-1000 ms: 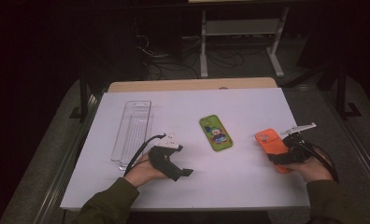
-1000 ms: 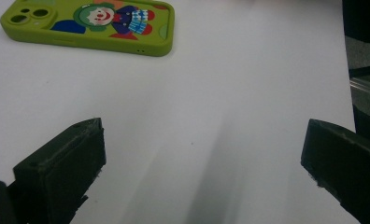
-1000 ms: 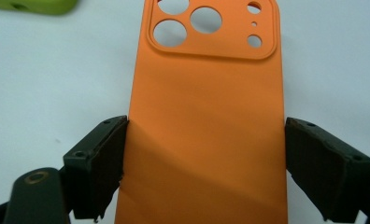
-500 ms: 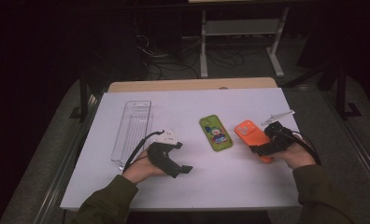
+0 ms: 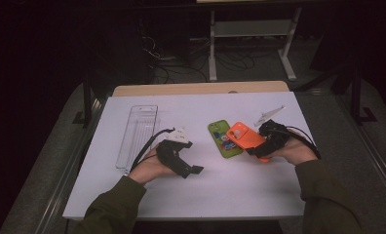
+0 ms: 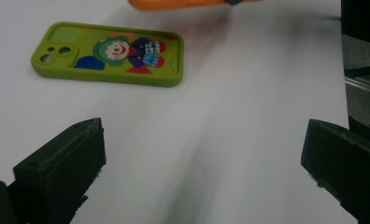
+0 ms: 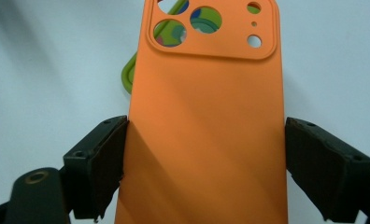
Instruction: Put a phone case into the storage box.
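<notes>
My right gripper (image 5: 257, 146) clamps the orange case (image 7: 206, 121) by its 2 long edges, overlapping the green case (image 5: 224, 139) for stacking; my left gripper (image 5: 183, 165) waits released, left of it.

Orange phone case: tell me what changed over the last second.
The right gripper, shut on the orange silicone phone case, carried it left across the table until it overlaps the green cartoon phone case. The left gripper, clear plastic tray and green case stayed put.
</notes>
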`<state>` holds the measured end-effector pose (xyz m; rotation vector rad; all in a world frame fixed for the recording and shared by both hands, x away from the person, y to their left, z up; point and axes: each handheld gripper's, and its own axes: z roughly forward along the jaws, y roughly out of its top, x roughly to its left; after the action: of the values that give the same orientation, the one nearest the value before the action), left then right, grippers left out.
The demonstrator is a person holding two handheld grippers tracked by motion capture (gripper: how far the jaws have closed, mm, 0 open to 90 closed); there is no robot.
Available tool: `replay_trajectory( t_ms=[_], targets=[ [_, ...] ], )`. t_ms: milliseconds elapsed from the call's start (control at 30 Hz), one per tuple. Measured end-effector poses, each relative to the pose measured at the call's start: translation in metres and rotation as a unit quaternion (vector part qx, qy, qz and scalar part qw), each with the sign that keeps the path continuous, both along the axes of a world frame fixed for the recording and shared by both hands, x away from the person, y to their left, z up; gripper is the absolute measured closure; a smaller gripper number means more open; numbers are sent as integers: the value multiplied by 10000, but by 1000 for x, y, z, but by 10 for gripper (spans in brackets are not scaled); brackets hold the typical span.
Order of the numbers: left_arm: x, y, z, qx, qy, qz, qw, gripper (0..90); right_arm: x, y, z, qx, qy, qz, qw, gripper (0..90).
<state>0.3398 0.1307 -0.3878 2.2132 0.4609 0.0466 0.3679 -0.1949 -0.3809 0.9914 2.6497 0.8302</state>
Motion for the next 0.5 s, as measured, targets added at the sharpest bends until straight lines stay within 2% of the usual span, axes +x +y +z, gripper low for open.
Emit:
replay_trajectory(
  t_ms=[100, 133, 167, 300, 500],
  targets=[
    [4, -2, 7, 29, -52, -5, 10000, 0, 4, 6, 1, -20, 11, 202, 9998, 152],
    [4, -3, 9, -31, -35, 33, 10000, 0, 5, 8, 0, -6, 30, 271, 9996, 152],
    [7, -2, 13, 30, -161, -3, 9999, 0, 6, 10, 0, -15, 44, 312, 9995, 152],
    [13, -5, 21, 58, -261, -25, 9996, 0, 12, 19, -1, -93, 78, 651, 9978, 152],
    [25, -8, 27, 30, -264, -88, 9996, 0, 16, 28, 0, -169, 150, 1026, 9945, 152]
  ],
)
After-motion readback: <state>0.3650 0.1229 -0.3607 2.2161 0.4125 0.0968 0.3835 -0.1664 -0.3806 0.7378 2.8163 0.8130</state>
